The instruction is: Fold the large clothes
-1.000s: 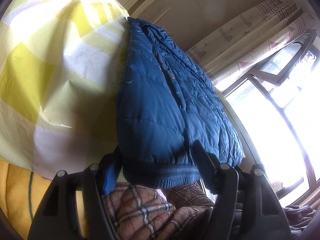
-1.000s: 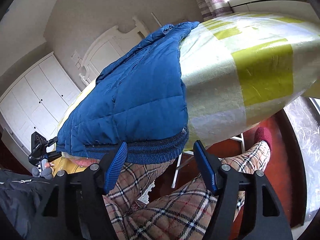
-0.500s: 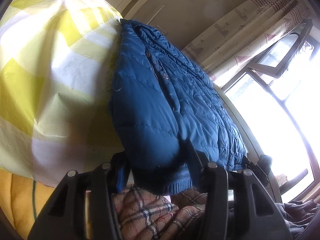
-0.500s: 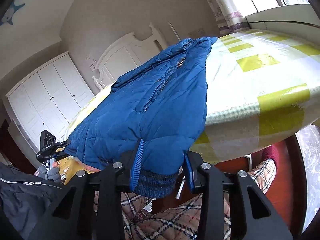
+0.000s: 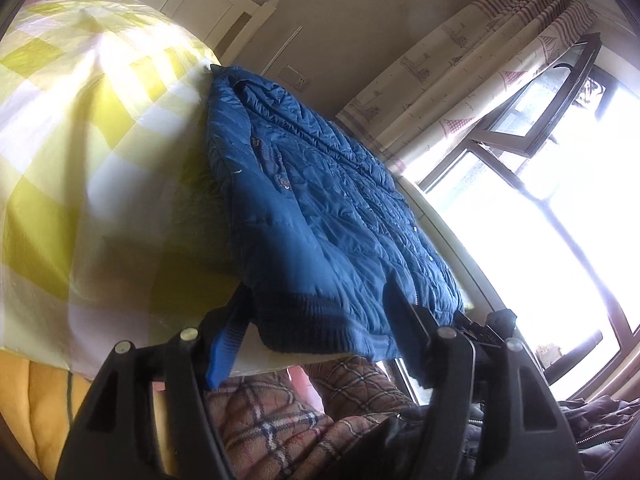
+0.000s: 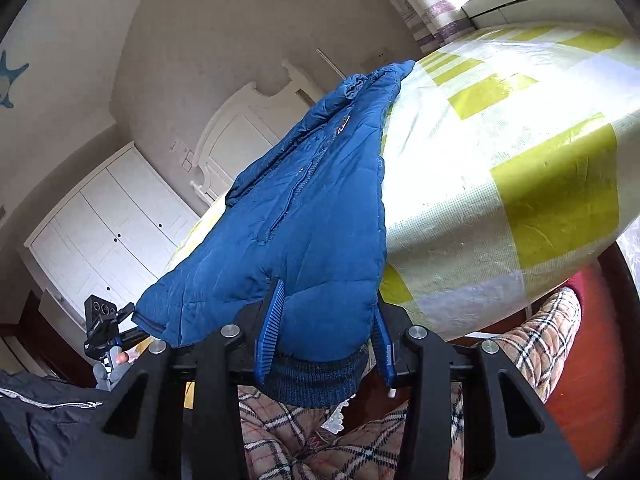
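A blue puffer jacket (image 5: 320,208) lies on a table under a yellow-and-white checked cover (image 5: 80,160), with its dark knitted hem at the near edge. My left gripper (image 5: 316,296) is at the hem's left part. Its jaws are opening and stand wide, with the hem between them. In the right wrist view the jacket (image 6: 320,208) runs away over the cover (image 6: 520,160). My right gripper (image 6: 328,294) squeezes the hem's right corner between its blue pads (image 6: 272,328), and its jaws are easing open. The left gripper's body (image 6: 104,320) shows far left.
The person's plaid trousers (image 6: 320,440) are right below both grippers. A bright window (image 5: 560,200) with curtains (image 5: 460,80) is to the right. White wardrobe doors (image 6: 100,240) and a headboard (image 6: 240,128) stand behind. A dark garment (image 6: 40,420) lies at the lower left.
Both grippers closed on the jacket's hem and then widened again, the left one much more. The left gripper has risen a little, and the hem between its jaws now lies spread out.
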`<state>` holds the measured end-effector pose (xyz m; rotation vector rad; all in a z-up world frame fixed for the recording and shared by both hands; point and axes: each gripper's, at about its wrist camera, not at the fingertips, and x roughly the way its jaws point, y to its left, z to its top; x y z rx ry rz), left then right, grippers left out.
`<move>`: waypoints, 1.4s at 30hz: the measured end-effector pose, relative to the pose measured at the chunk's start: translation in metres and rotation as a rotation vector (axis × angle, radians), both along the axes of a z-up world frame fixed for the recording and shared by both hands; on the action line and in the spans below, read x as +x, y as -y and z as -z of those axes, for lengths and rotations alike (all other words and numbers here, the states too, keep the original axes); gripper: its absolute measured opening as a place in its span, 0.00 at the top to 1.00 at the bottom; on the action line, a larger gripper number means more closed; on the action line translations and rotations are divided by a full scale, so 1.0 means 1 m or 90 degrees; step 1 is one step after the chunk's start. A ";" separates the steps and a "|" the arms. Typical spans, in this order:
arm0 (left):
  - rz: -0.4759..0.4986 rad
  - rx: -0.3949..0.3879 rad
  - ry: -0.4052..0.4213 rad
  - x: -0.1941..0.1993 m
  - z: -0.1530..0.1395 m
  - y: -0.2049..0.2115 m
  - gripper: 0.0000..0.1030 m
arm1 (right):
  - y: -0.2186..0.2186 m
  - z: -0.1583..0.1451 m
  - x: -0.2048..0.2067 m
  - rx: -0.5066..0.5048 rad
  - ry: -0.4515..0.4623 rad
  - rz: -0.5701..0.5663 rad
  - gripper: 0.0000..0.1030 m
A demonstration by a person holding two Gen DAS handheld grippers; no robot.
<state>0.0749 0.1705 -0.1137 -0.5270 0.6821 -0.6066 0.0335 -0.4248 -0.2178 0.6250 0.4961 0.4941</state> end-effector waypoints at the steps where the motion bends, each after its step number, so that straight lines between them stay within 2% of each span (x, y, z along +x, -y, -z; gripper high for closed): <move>1: -0.007 -0.003 -0.014 0.004 0.005 -0.002 0.36 | -0.001 0.001 -0.001 0.000 0.004 0.001 0.59; 4: -0.020 -0.019 -0.048 0.013 0.018 -0.004 0.34 | -0.003 -0.001 -0.002 -0.011 0.007 0.005 0.61; 6: -0.026 -0.009 -0.050 0.015 0.020 0.001 0.34 | -0.008 -0.006 -0.006 -0.044 0.020 0.016 0.71; 7: -0.028 -0.004 -0.043 0.014 0.019 0.003 0.37 | -0.011 -0.008 -0.009 -0.061 0.025 0.023 0.72; 8: -0.035 0.006 -0.031 0.012 0.016 0.004 0.59 | -0.014 -0.010 -0.014 -0.077 0.028 0.032 0.76; 9: -0.033 0.009 -0.019 0.010 0.013 0.005 0.67 | -0.017 -0.013 -0.018 -0.089 0.036 0.041 0.78; 10: -0.032 -0.004 -0.009 0.007 0.009 0.002 0.78 | -0.019 -0.016 -0.021 -0.092 0.043 0.048 0.79; 11: -0.031 -0.021 0.003 0.003 0.005 -0.001 0.84 | -0.020 -0.018 -0.026 -0.085 0.051 0.055 0.80; 14: -0.020 -0.047 0.035 -0.013 -0.014 -0.006 0.87 | -0.017 -0.032 -0.044 -0.030 0.096 0.063 0.81; 16: -0.005 -0.061 0.054 -0.031 -0.029 -0.010 0.87 | -0.014 -0.047 -0.066 0.026 0.141 0.061 0.81; 17: 0.005 -0.067 0.063 -0.043 -0.036 -0.013 0.87 | -0.015 -0.057 -0.079 0.033 0.163 0.054 0.81; 21: 0.048 -0.117 0.102 -0.096 -0.067 -0.032 0.87 | -0.023 -0.094 -0.143 0.023 0.238 0.000 0.81; 24: 0.067 -0.162 0.145 -0.132 -0.088 -0.048 0.86 | -0.028 -0.123 -0.188 -0.005 0.287 -0.010 0.81; 27: 0.065 -0.186 0.172 -0.131 -0.106 -0.052 0.80 | -0.028 -0.149 -0.199 -0.019 0.325 0.002 0.81; 29: 0.056 -0.216 0.159 -0.106 -0.116 -0.052 0.74 | -0.026 -0.166 -0.178 -0.002 0.321 0.007 0.81; 31: 0.046 -0.227 0.127 -0.067 -0.127 -0.043 0.74 | -0.028 -0.179 -0.144 0.004 0.301 0.011 0.81; 34: 0.020 -0.183 0.111 0.005 -0.150 -0.024 0.73 | -0.032 -0.204 -0.074 -0.013 0.257 0.034 0.81; 36: 0.003 -0.170 0.066 0.063 -0.160 -0.011 0.73 | -0.024 -0.214 -0.015 0.002 0.206 0.055 0.81; 37: -0.019 -0.161 0.035 0.093 -0.161 -0.007 0.69 | -0.017 -0.217 0.017 0.006 0.172 0.074 0.81; 38: -0.050 -0.146 0.007 0.123 -0.160 -0.004 0.60 | -0.011 -0.216 0.046 0.009 0.132 0.095 0.80; 39: -0.091 -0.143 -0.016 0.147 -0.155 -0.006 0.53 | -0.005 -0.213 0.074 0.016 0.092 0.111 0.74; 40: -0.137 -0.149 -0.036 0.166 -0.148 -0.012 0.34 | 0.002 -0.208 0.098 0.025 0.056 0.126 0.68; 41: -0.179 -0.146 -0.053 0.179 -0.142 -0.019 0.22 | 0.009 -0.201 0.114 0.045 0.029 0.141 0.54; 42: -0.211 -0.140 -0.064 0.187 -0.136 -0.025 0.22 | 0.015 -0.192 0.121 0.068 0.015 0.152 0.39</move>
